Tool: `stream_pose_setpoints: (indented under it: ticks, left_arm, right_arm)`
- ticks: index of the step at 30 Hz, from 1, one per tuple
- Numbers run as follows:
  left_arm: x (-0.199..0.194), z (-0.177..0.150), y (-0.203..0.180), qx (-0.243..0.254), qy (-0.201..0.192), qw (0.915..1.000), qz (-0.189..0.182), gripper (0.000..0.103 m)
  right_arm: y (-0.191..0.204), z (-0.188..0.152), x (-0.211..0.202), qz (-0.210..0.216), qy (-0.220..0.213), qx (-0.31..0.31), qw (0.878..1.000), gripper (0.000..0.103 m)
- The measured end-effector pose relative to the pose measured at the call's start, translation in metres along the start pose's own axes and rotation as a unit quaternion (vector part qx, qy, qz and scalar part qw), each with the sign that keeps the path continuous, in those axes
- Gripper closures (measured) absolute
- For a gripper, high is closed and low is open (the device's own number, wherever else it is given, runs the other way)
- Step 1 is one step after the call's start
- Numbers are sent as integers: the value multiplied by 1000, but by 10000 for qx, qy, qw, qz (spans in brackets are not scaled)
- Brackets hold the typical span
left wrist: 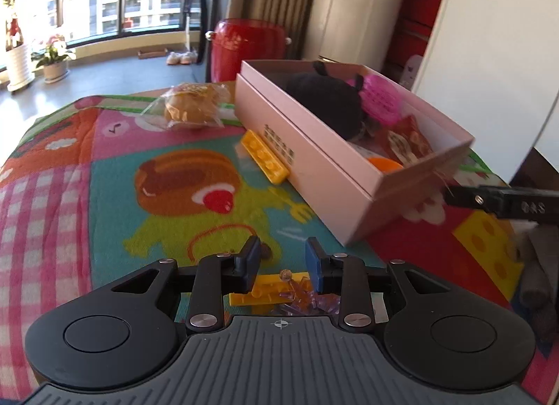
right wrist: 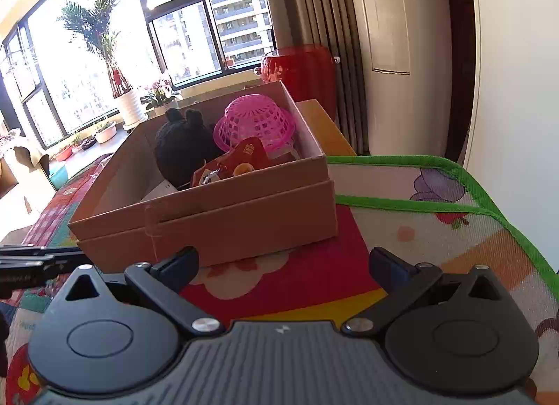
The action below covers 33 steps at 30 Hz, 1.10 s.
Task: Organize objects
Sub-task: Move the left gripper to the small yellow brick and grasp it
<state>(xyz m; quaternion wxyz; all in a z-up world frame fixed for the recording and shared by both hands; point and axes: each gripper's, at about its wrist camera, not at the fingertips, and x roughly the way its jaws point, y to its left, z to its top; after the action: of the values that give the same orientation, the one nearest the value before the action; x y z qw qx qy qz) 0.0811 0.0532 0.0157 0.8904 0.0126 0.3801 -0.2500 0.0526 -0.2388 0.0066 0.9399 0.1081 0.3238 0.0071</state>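
A pink cardboard box (left wrist: 307, 164) stands on the colourful mat; it holds a black plush toy (left wrist: 325, 101), a pink plastic basket (left wrist: 380, 97), a red snack packet (left wrist: 405, 141) and an orange piece (left wrist: 384, 163). My left gripper (left wrist: 283, 260) is open and empty, its fingers over a yellow brick (left wrist: 262, 293) and a clear purple piece (left wrist: 307, 300). Another yellow brick (left wrist: 265, 157) leans at the box's side. A wrapped bun (left wrist: 190, 106) lies farther back. My right gripper (right wrist: 283, 265) is wide open and empty, just before the box (right wrist: 209, 227).
The right gripper's finger (left wrist: 503, 200) shows at the right of the left wrist view. A red barrel (left wrist: 248, 49) stands beyond the table. The mat's green edge (right wrist: 489, 181) marks the table's right side. Curtains and a white wall stand behind.
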Motion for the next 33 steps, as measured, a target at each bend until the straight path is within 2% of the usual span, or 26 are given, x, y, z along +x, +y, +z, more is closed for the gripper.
stream_pose_setpoints:
  ticks: [3, 4, 5, 7, 9, 11, 15, 19, 21, 24, 26, 30, 33]
  left_arm:
    - [-13, -6, -1, -23, 267, 9980, -574, 69]
    - [-18, -5, 1, -170, 264, 9970, -706, 67]
    - [-22, 0, 6, -357, 129, 9971, -663, 65]
    - [-30, 17, 17, -684, -362, 9966, -296, 67]
    - [-30, 40, 28, -881, -854, 9924, 61, 66]
    - [-16, 73, 42, -1166, -1059, 9867, 397, 66]
    - [30, 133, 79, -1536, -1044, 9798, 739, 66]
    - [88, 166, 107, -1850, -511, 9745, 1165, 66]
    - [108, 167, 108, -1808, -142, 9740, 1357, 66]
    - [105, 157, 101, -1665, -166, 9803, 1054, 67]
    - [91, 146, 93, -1519, -229, 9843, 873, 75]
    - [67, 117, 80, -1472, -259, 9876, 484, 73]
    - [55, 100, 70, -1256, -280, 9910, 361, 72]
  right_arm:
    - [0, 0, 0, -17, 27, 7, 10000, 0]
    - [0, 0, 1, -24, 35, 10, 10000, 0]
    - [0, 0, 1, -28, 40, 11, 10000, 0]
    - [0, 0, 2, -28, 58, 12, 10000, 0]
    - [0, 0, 3, -26, 77, 5, 10000, 0]
    - [0, 1, 4, -24, 110, 6, 9999, 0]
    - [-1, 1, 6, -7, 168, 38, 9999, 0]
    - [-1, 1, 7, 2, 187, 52, 9998, 0]
    - [-2, 1, 8, 9, 191, 64, 9998, 0]
    - [-1, 1, 9, -11, 206, 42, 9998, 0]
    - [0, 1, 9, -24, 213, 24, 9998, 0]
    - [1, 1, 9, -50, 219, -13, 9997, 0]
    - [3, 0, 9, -89, 225, -66, 9997, 0]
